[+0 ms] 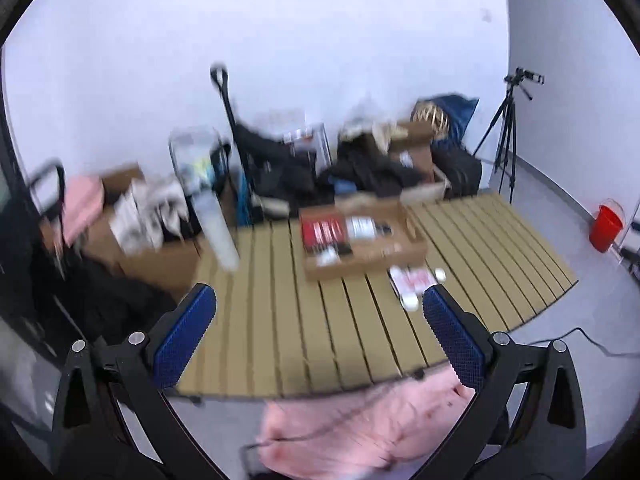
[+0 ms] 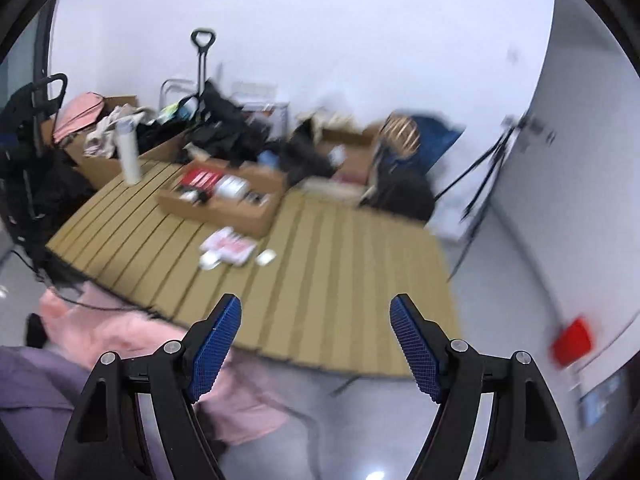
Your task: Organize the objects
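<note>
A shallow cardboard box [image 1: 362, 258] with red and white packs stands on a slatted wooden table [image 1: 280, 320]. The box [image 2: 224, 204] and table [image 2: 340, 280] also show in the right wrist view. A red-and-white pouch [image 1: 412, 280] with small white items lies in front of the box; it shows in the right wrist view too [image 2: 228, 246]. A white bottle [image 1: 218, 232] stands at the table's far left, also in the right wrist view [image 2: 128, 152]. My left gripper [image 1: 320, 308] and right gripper [image 2: 316, 316] are open and empty, held back over the near edge.
Pink clothing [image 1: 360, 428] lies below the near edge. Cardboard boxes, dark clothes and bags [image 1: 360, 168] are piled against the wall behind the table. A tripod [image 1: 506, 136] and a red bucket [image 1: 606, 228] stand on the right. Both views are blurred.
</note>
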